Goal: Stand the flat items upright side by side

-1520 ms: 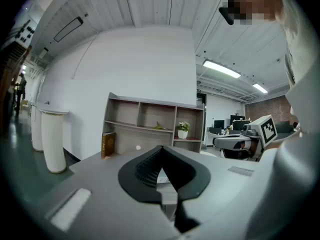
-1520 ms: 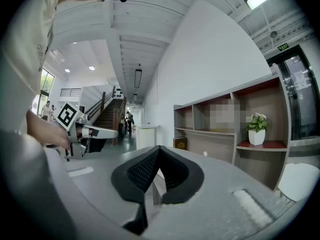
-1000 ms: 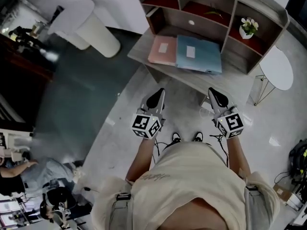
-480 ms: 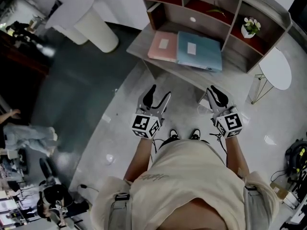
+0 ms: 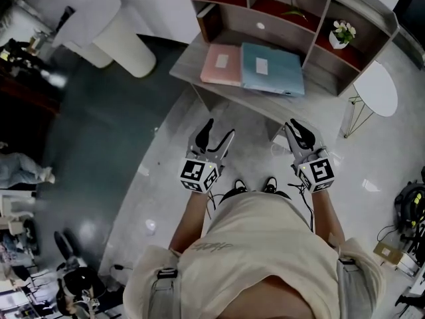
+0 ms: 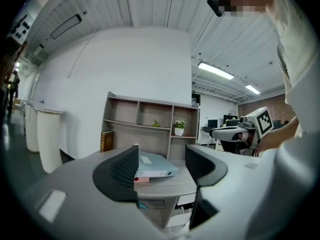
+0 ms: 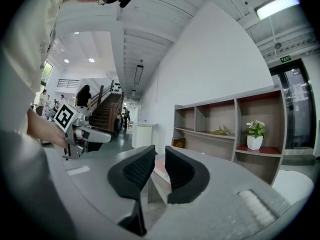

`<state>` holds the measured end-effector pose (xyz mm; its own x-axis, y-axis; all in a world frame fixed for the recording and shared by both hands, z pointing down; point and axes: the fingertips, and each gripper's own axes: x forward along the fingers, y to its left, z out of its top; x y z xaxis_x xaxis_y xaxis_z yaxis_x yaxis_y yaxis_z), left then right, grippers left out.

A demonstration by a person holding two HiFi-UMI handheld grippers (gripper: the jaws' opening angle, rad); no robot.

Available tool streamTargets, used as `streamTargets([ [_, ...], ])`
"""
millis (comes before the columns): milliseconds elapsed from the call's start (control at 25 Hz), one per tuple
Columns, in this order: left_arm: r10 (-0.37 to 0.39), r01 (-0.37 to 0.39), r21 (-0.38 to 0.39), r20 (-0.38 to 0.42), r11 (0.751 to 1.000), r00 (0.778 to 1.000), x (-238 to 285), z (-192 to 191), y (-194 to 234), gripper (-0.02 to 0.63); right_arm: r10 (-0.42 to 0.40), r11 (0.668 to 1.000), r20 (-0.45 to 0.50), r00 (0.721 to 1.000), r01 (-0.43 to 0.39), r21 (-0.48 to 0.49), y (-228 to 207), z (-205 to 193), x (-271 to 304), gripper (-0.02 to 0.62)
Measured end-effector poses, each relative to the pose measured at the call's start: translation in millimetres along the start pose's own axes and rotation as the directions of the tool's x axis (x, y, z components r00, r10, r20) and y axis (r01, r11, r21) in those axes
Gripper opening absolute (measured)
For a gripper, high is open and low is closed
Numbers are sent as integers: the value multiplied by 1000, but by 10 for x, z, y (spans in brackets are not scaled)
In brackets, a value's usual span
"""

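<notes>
I hold both claws level in front of me, above the floor (image 5: pixel 166 151), and they point toward the desk (image 5: pixel 188 72). My left claw (image 5: pixel 218 133) is released: its jaws have just been opening and now stand wide apart, with nothing between them. My right claw (image 5: pixel 297 128) is also released, but only a little. Its jaws have just been opening to a narrow gap, and this gap is empty too. The two claws are side by side and apart from each other.

The flat items lie ahead of my fingertips, well apart from both claws, on the desk top. The pink folder (image 5: pixel 221 65) is straight ahead of the left claw. The blue binder (image 5: pixel 272 68) is just beside it, on the side of the right claw, and it is the thicker one. Both lie flat with the labels up; neither stands upright. I cannot tell if the blue one overlaps the edge of the pink one.

Behind them, further from my claws, is the shelf unit (image 5: pixel 285 28). A brown book (image 5: pixel 207 20) stands in its compartment beyond the left claw, and a potted plant (image 5: pixel 340 37) stands in the compartment beyond the right claw.
</notes>
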<state>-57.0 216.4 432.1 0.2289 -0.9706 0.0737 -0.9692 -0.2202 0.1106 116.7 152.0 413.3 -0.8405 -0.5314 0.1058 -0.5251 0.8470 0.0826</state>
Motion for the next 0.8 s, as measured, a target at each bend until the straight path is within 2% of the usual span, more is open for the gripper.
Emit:
streamTargets([
  [200, -64, 64, -14, -9, 998, 998, 1, -58, 74, 322, -38, 999, -25, 999, 38, -13, 127, -13, 8, 74],
  [280, -89, 89, -11, -11, 996, 996, 9, -83, 103, 322, -45, 999, -45, 998, 44, -19, 185, -38, 24, 190],
  [320, -100, 100, -9, -14, 995, 995, 23, -104, 124, 322, -52, 998, -52, 997, 51, -26, 206, -51, 33, 209],
  [640, -160, 156, -88, -38, 984, 986, 201, -272, 179, 337, -95, 995, -114, 989, 93, -26, 137, -162, 42, 249],
  [800, -170, 164, -93, -67, 982, 983, 328, -389, 153, 337, -108, 994, -122, 987, 107, -17, 17, -223, 76, 249],
])
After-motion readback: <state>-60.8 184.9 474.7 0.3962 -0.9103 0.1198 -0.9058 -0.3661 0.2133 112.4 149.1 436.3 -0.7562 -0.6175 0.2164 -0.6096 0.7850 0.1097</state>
